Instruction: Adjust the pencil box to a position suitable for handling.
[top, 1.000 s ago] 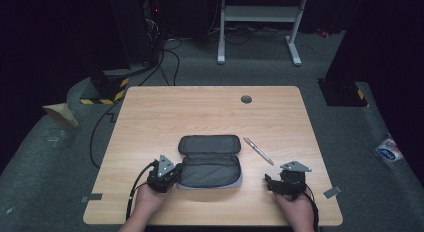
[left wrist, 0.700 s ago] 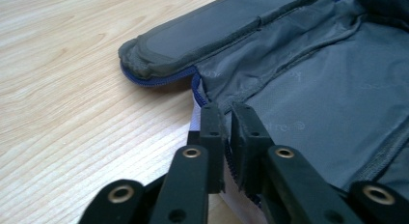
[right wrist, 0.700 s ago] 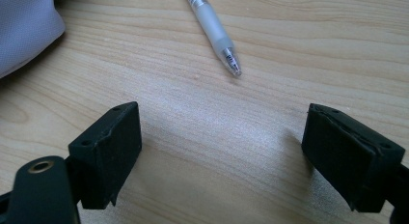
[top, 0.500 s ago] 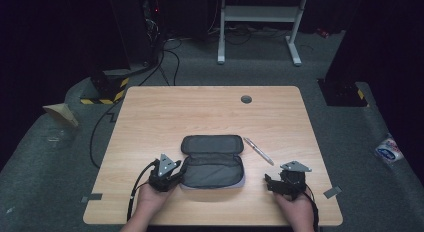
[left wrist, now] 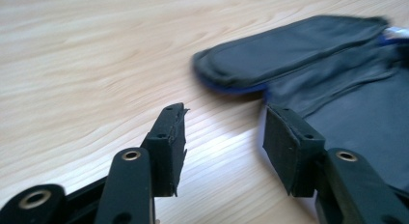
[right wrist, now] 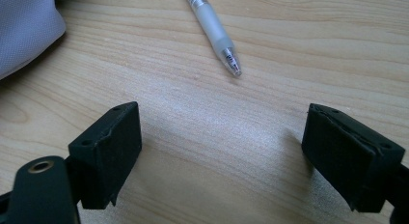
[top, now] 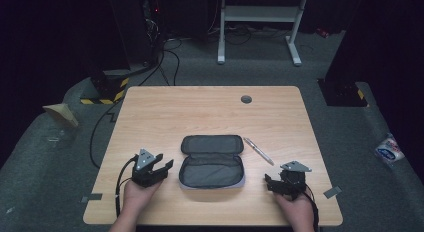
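A dark pencil case (top: pixel 212 162) lies open in the middle of the wooden table (top: pixel 200 112), its lid (left wrist: pixel 299 50) folded back. My left gripper (top: pixel 164 167) sits just left of the case, apart from it. Its jaws have just been opening and stand open (left wrist: pixel 224 137), with bare wood between the pads. A clear pen (top: pixel 258 151) rests to the right of the case. My right gripper (top: pixel 268 182) stays near the front right, open (right wrist: pixel 222 151) and empty, with the pen (right wrist: pixel 212 21) ahead of it and a corner of the case (right wrist: pixel 24 26) at the left.
A round grommet (top: pixel 246 99) sits near the table's far edge. Black cables (top: pixel 105 127) run over the floor at the left, and a white stand (top: pixel 257 22) is beyond the table. A small package (top: pixel 389 149) lies on the floor at the right.
The left gripper has let go of the case's left edge, opened its jaws and drawn back to the left. The right gripper has not moved.
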A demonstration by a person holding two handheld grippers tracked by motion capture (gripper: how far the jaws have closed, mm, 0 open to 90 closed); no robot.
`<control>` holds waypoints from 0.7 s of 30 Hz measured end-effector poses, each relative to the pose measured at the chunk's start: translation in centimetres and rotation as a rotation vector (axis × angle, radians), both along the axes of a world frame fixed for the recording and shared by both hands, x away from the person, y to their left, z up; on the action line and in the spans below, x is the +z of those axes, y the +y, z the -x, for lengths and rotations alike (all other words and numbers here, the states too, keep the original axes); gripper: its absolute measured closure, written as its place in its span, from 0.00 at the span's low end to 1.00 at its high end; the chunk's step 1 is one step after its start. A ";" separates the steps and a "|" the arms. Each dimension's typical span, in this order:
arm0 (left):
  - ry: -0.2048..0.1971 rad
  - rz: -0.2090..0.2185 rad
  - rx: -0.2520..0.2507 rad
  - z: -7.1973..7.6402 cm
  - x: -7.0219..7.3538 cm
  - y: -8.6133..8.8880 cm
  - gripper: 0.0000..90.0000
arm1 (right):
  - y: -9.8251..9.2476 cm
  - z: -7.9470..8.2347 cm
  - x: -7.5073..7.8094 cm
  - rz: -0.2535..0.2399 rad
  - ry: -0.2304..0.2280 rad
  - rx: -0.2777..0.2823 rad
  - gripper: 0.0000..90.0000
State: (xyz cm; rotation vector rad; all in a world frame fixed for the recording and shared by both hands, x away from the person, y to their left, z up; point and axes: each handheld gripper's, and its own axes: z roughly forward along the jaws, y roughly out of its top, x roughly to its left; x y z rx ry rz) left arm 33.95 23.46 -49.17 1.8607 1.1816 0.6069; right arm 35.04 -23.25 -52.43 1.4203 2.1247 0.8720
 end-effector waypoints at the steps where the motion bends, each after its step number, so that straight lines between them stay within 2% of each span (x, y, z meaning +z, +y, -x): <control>1: 0.000 0.000 0.000 0.0 0.0 0.0 0.54 | 0.0 0.0 0.0 0.000 0.000 0.000 0.15; 5: 0.044 -0.066 0.061 -0.8 -1.4 1.5 0.54 | 0.0 0.0 0.0 0.000 0.000 0.000 0.15; 11: 0.084 -0.091 0.097 -1.4 -2.3 2.7 0.53 | 0.0 0.0 0.0 0.000 0.000 0.000 0.15; 16: 0.088 -0.106 0.114 -1.5 -2.6 3.0 0.53 | 0.0 0.0 0.0 0.001 0.000 0.001 0.15; 21: 0.123 -0.130 0.126 -1.7 -3.2 3.1 0.50 | 0.0 0.0 0.0 0.000 0.000 0.000 0.15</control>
